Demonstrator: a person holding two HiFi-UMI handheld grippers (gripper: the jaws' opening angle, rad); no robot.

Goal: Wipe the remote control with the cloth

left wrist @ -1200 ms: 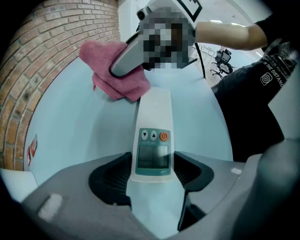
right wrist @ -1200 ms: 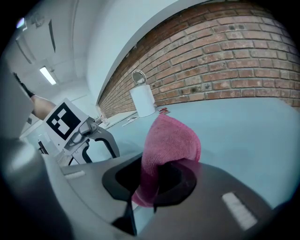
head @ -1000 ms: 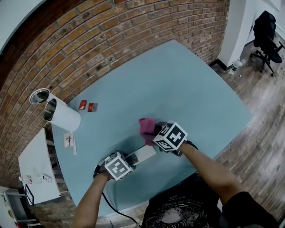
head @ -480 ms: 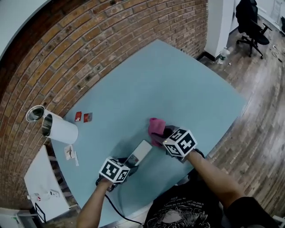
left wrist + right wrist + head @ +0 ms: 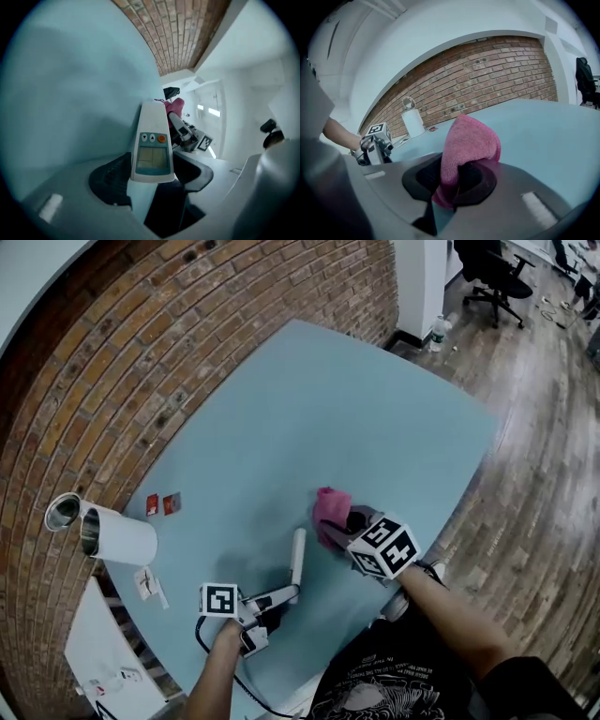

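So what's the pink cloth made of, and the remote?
The pink cloth looks like soft microfiber or terry: fuzzy, nubbly surface, floppy folds. The remote looks like smooth white plastic: even, hard-edged shell with a flat display window.

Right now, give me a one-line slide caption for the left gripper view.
Left gripper clamps a white remote control by its near end, screen facing the camera, pink cloth beyond.

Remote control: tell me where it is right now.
In the head view the remote control sits low over the blue table, its near end clamped in the left tool, just left of the pink cloth held by the right tool.
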